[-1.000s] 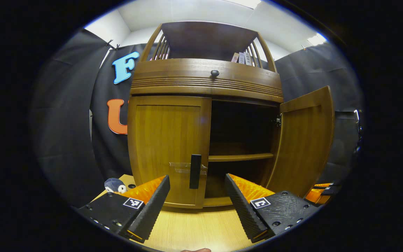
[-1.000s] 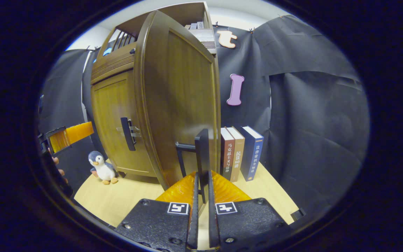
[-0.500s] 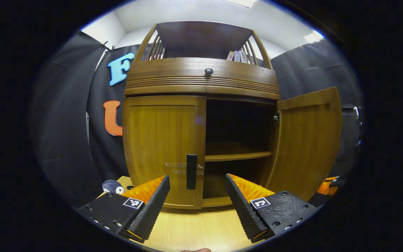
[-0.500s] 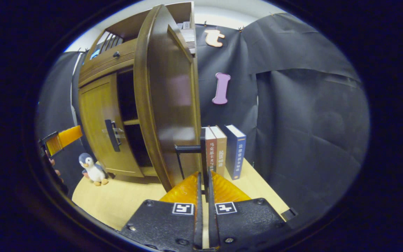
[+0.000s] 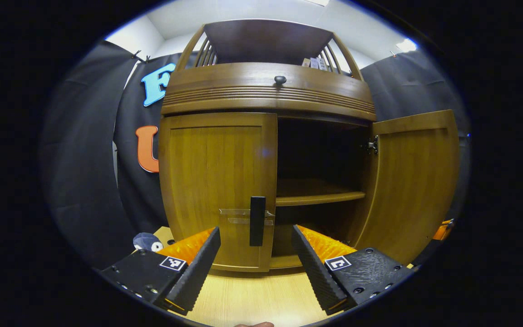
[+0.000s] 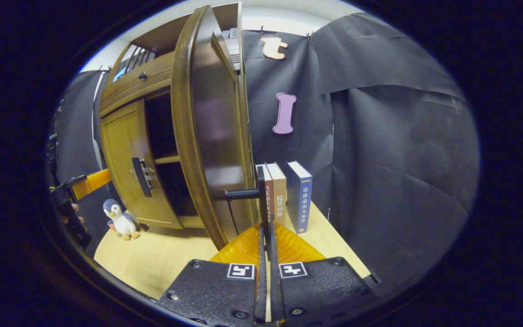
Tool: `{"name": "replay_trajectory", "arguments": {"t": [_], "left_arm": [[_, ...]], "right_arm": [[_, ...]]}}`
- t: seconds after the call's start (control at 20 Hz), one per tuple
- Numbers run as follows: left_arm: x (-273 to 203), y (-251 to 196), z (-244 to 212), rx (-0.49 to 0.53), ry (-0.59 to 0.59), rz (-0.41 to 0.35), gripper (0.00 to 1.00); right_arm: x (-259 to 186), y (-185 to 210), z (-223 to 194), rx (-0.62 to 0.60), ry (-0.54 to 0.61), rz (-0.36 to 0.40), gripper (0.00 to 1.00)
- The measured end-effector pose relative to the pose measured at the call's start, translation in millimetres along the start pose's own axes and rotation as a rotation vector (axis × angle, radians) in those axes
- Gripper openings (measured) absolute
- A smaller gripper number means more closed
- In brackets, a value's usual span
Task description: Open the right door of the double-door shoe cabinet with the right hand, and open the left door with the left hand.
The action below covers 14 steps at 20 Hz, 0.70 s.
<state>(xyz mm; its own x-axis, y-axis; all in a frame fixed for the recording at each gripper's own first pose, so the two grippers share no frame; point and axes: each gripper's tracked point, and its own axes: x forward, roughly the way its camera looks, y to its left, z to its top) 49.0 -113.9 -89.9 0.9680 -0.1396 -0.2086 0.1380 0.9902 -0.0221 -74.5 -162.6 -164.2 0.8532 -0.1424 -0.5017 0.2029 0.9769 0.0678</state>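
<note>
Left door: the left door [image 5: 218, 186] is shut, flush with the cabinet [image 5: 268, 95]; its handle [image 5: 257, 220] is untouched, so this half of the task is left to do.
Left gripper: the left gripper [image 5: 256, 261] hangs wide open and empty just in front of that handle, a finger to either side of it but short of it.
Right door: the right door [image 5: 413, 181] is swung wide, the dark inside and a shelf [image 5: 318, 197] laid bare; this half looks done or nearly so.
Right gripper: the right gripper [image 6: 265, 236] is clamped on the right door's handle [image 6: 261, 200], both fingers pressed against the bar.
Tabletop: the tabletop [image 6: 161, 259] carries a toy penguin [image 6: 118, 219] left of the cabinet and books [image 6: 284, 195] right of it.
Change: against one second ago, the right door has swung further out, and the left gripper has stayed open near the left handle.
</note>
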Motion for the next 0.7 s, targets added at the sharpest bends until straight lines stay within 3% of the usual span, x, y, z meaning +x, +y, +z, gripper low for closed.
{"name": "replay_trajectory", "arguments": {"t": [0.2,0.4,0.45,0.5,0.65,0.7], "left_arm": [[21.5,-0.8,-5.4,-0.007,0.022,-0.016,0.95],[42.9,-4.3,-15.7,-0.011,0.047,-0.035,0.95],[51.1,-4.5,-18.7,-0.013,0.055,-0.034,0.84],[59.0,-5.1,-19.8,-0.017,0.060,-0.036,0.95],[86.6,-3.2,-31.4,-0.021,0.088,-0.033,0.95],[93.8,-1.2,-34.9,-0.021,0.093,-0.023,1.00]], "right_arm": [[-7.4,-29.3,3.0,0.026,-0.021,-0.058,0.07],[-16.9,-28.7,0.3,0.012,-0.019,-0.047,0.07],[-21.1,-27.0,0.9,-0.006,-0.022,-0.043,0.07],[-23.9,-27.5,4.0,-0.025,-0.030,-0.049,0.07],[-34.2,-35.9,15.6,-0.049,-0.053,-0.093,0.07],[-37.0,-43.3,17.1,-0.039,-0.063,-0.116,0.09]]}}
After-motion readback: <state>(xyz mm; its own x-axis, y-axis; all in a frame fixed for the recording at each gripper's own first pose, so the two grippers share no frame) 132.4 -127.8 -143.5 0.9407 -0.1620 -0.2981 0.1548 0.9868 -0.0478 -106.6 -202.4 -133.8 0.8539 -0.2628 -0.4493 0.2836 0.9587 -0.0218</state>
